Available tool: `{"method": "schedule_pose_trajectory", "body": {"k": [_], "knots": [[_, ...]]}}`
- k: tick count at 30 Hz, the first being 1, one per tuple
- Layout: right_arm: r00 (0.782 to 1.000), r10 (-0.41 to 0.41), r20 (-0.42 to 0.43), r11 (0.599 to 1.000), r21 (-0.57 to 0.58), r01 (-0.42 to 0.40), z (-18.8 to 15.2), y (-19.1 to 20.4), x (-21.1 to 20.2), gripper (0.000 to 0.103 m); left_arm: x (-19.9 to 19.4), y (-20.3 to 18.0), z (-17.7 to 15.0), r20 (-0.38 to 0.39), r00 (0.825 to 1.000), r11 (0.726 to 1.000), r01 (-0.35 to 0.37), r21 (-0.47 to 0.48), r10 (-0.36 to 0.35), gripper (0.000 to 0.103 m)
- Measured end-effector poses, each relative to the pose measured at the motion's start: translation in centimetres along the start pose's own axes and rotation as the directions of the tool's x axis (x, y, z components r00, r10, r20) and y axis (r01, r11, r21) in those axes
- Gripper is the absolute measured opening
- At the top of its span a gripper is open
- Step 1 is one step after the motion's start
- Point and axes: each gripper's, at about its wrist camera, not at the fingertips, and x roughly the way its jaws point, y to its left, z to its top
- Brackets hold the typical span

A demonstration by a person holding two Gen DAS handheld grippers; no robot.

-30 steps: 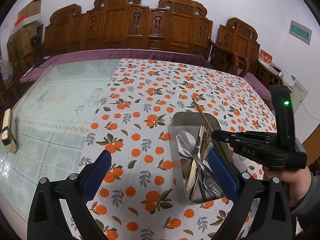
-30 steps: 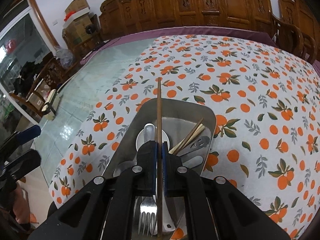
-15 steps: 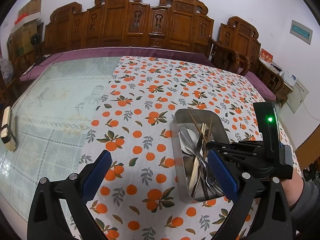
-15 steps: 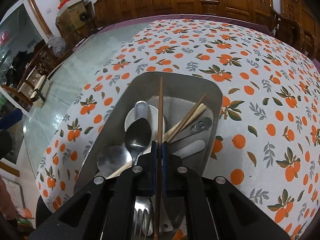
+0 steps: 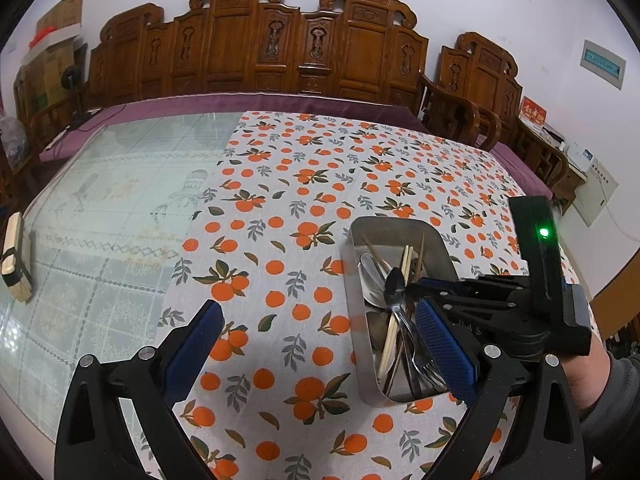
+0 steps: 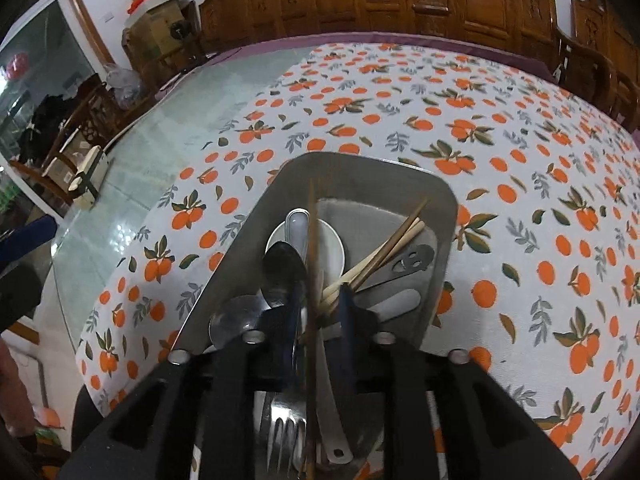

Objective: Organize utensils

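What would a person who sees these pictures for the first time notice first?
Probably the metal tray full of utensils on the orange-print tablecloth, with the right gripper low over it. Its jaws are opening around a dark wooden chopstick that lies between them, no longer pinched. The left gripper hangs wide open beside the tray, holding nothing.

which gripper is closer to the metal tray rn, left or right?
Right. The right gripper is over the metal tray, its jaws opening around a dark chopstick. The left gripper hovers open over the tablecloth beside the tray, holding nothing.
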Motion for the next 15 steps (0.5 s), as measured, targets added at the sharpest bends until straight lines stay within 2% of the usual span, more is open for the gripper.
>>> {"method": "schedule_pose_trajectory", "body": {"k": [4, 11, 15], "knots": [[0.999, -0.003, 0.035, 1.000, -0.013, 0.003, -0.4, -0.2, -1.9, 0.024, -0.1, -0.1, 0.0, 0.004, 1.000, 1.000, 0.001, 0.002, -0.001, 0.093], [0.989, -0.013, 0.144, 1.000, -0.019, 0.016, -1.4, -0.5, -7.9, 0.024, -1.4, -1.8, 0.1, 0.025, 1.000, 1.000, -0.001, 0.006, 0.001, 0.093], [0.976, -0.036, 0.213, 0.999, -0.017, 0.041, -2.6, -0.7, -11.7, 0.036, -2.8, -3.2, 0.1, 0.044, 0.999, 1.000, -0.011, 0.005, 0.011, 0.095]]}}
